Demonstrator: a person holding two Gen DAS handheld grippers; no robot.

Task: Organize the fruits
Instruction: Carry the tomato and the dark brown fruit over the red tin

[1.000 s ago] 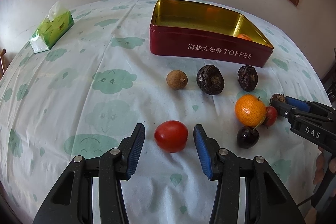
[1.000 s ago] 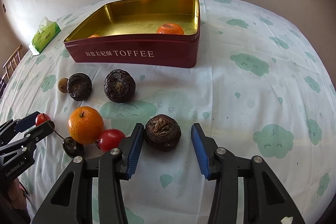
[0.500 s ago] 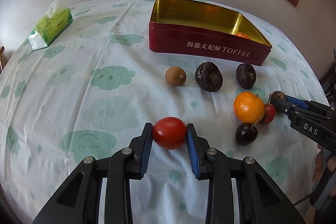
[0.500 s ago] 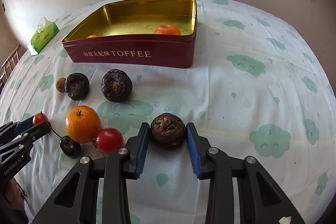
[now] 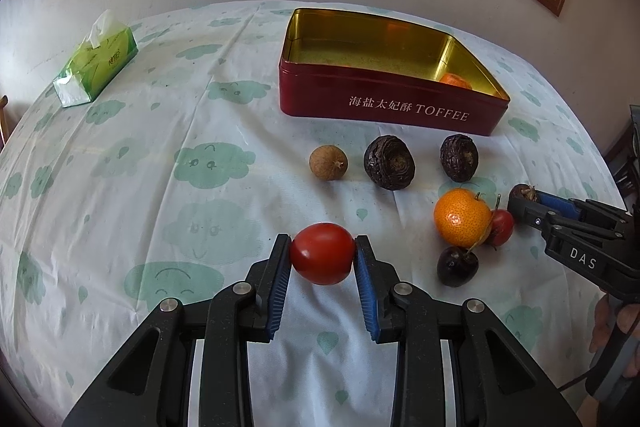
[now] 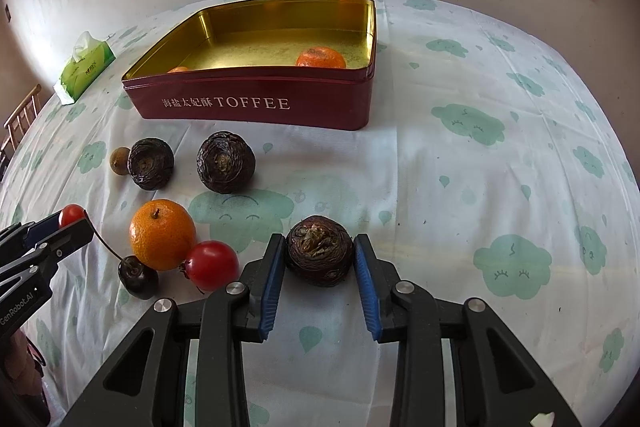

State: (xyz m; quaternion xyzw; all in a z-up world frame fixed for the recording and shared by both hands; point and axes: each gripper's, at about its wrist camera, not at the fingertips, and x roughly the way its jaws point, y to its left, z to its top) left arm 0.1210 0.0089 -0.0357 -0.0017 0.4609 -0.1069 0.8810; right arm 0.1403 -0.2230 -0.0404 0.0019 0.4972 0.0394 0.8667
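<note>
My left gripper (image 5: 322, 241) is shut on a red tomato (image 5: 322, 259) that rests on the cloth; both blue pads press its sides. My right gripper (image 6: 319, 241) is shut on a dark wrinkled fruit (image 6: 320, 261), also on the cloth. The red toffee tin (image 5: 392, 109) (image 6: 248, 103) stands open behind them, with an orange (image 6: 320, 57) inside. A mandarin (image 6: 162, 235), a small red tomato (image 6: 211, 265) and a dark cherry (image 6: 138, 277) lie between the two grippers. Two more dark wrinkled fruits (image 5: 389, 163) (image 5: 459, 158) and a brown longan (image 5: 328, 163) sit in front of the tin.
A green tissue pack (image 5: 96, 67) lies at the far left of the cloud-print tablecloth (image 5: 200, 211). A wooden chair back (image 6: 20, 115) shows past the table's left edge. A wall with a wood-framed window rises behind the table.
Both grippers have shut from open: the left pads now press the red tomato, the right pads the dark wrinkled fruit. Neither fruit has left the cloth.
</note>
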